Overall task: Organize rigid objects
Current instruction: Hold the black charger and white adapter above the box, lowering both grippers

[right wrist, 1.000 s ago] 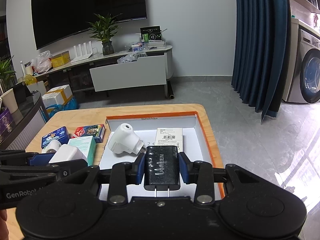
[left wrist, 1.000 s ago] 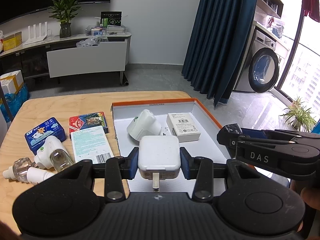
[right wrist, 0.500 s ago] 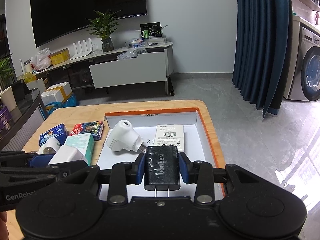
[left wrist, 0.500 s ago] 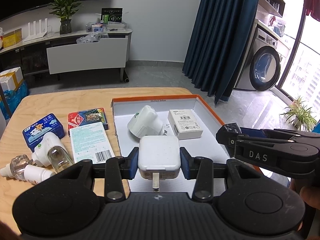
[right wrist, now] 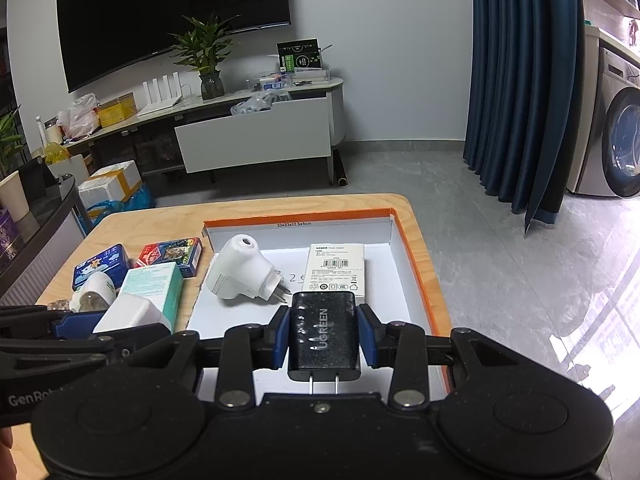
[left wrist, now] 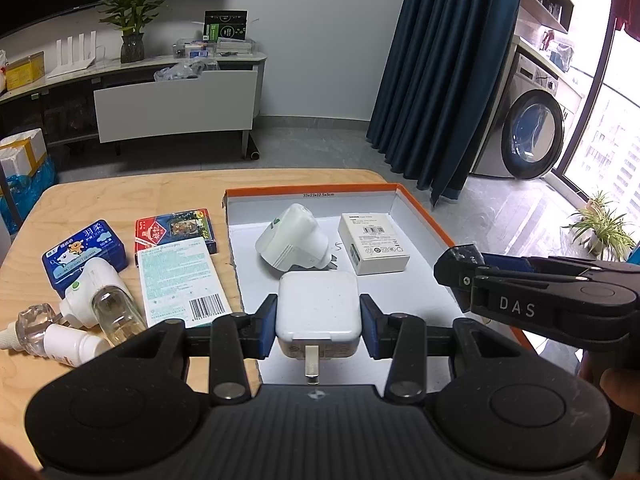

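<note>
My left tongs (left wrist: 319,326) clamped white charger (left wrist: 318,307); right tongs (right wrist: 323,336) gripped black charger (right wrist: 325,330). Both hung over orange-rimmed box (left wrist: 424,220), seemingly clear of floor.

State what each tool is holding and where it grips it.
The left tool clamps the white charger by its two side faces, prong toward the camera. The right tool clamps the black charger likewise.

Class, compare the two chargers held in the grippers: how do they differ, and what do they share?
The white charger is white and unmarked on top; the black charger is black and reads UGREEN. One prong shows on the white charger, two on the black. Shared: each is clamped between fingers, prongs facing the camera.
</note>
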Demonstrator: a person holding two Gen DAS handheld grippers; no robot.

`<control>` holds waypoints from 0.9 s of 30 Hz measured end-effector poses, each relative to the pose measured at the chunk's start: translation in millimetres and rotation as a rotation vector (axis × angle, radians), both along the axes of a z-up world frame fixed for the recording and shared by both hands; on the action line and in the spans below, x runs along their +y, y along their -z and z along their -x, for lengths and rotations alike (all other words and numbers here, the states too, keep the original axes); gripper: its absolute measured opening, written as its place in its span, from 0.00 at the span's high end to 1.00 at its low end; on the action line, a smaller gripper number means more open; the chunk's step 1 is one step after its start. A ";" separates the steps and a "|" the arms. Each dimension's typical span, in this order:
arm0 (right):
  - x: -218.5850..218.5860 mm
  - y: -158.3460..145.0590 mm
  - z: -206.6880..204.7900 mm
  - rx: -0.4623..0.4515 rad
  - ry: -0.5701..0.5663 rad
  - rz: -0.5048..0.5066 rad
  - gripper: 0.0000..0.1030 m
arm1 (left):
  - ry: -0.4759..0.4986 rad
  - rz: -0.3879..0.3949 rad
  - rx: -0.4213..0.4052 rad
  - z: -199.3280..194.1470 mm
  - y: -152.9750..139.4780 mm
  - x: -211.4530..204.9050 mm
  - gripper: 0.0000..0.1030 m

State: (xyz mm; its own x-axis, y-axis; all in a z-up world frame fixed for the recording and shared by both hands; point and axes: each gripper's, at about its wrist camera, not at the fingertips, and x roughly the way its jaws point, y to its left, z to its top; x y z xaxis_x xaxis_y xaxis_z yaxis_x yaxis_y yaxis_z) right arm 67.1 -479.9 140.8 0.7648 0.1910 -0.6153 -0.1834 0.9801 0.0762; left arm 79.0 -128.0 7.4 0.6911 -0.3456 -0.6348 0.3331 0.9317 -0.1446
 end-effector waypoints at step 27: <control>-4.5 6.6 -19.8 0.029 0.010 0.009 0.57 | 0.006 -0.003 0.018 -12.9 5.1 -5.3 0.58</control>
